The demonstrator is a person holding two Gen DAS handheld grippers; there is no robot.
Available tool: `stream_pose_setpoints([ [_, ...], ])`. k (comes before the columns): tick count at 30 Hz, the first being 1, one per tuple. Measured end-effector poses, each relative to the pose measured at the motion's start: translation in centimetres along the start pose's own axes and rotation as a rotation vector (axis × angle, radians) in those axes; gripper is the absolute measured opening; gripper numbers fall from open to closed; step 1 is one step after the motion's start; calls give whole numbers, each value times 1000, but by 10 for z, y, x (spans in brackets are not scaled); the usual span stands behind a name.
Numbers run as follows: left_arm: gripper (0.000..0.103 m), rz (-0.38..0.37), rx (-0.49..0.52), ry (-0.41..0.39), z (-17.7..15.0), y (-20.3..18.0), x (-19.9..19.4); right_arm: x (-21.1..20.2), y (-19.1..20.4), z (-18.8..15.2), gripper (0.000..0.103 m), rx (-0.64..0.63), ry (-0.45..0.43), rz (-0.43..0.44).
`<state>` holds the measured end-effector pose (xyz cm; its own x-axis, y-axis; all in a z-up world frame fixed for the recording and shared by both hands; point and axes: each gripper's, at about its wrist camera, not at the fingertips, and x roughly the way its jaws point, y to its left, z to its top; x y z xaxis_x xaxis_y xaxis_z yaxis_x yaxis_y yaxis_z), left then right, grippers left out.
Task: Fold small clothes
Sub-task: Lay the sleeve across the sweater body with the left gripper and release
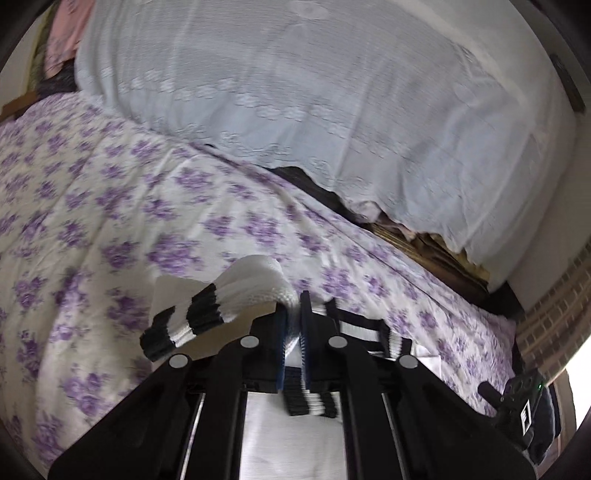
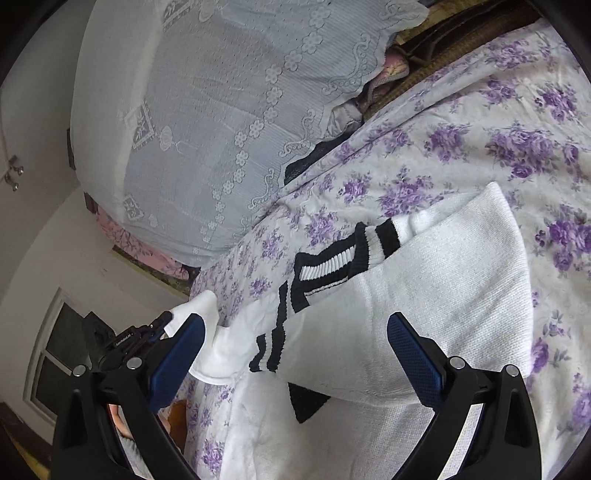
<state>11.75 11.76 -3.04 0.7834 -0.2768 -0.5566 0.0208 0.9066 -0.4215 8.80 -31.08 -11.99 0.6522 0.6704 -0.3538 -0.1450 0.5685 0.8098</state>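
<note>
A small white knit garment with black-and-white striped ribbed trim lies on a purple-flowered bedspread (image 2: 461,147). In the left wrist view my left gripper (image 1: 293,310) is shut on a fold of the white garment (image 1: 255,280), holding it lifted; a striped cuff (image 1: 184,325) hangs to its left. In the right wrist view the garment (image 2: 424,295) lies partly folded, a sleeve laid over the body, striped trim (image 2: 325,266) showing. My right gripper (image 2: 295,332) is open just above it, blue pads (image 2: 413,350) on either side, holding nothing.
A white lace-covered pile (image 1: 314,92) (image 2: 221,110) stands along the bed's far side, with dark and brown items under its edge (image 1: 424,251). A camera on a mount (image 1: 521,402) sits at the bed's edge. Pink cloth (image 1: 66,33) lies far left. A window (image 2: 62,350) is low left.
</note>
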Motion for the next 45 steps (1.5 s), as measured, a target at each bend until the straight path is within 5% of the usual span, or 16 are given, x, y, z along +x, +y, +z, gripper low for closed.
stream_pose_setpoints([
  [15,6,-116,196,92,-52,-141,51,-24,-20,15,99,109,-66,49],
  [22,8,-42,346,241,-115,-179,115,-39,-40,24,100,170,-118,38],
  [26,45,-39,398,313,-137,-177,120,-37,-41,25,100,165,-116,27],
  [27,62,-42,410,304,-137,-175,113,-36,-40,25,100,157,-111,22],
  [30,90,-60,457,245,-131,-163,79,-31,-33,23,99,120,-94,8],
  [34,95,-42,478,146,-112,-132,32,-21,-15,16,99,25,-62,-35],
  [38,98,57,370,63,-80,-81,14,0,17,-1,99,-157,-2,-118],
  [45,98,288,127,155,-50,-3,81,55,84,-65,99,-653,106,-400],
])
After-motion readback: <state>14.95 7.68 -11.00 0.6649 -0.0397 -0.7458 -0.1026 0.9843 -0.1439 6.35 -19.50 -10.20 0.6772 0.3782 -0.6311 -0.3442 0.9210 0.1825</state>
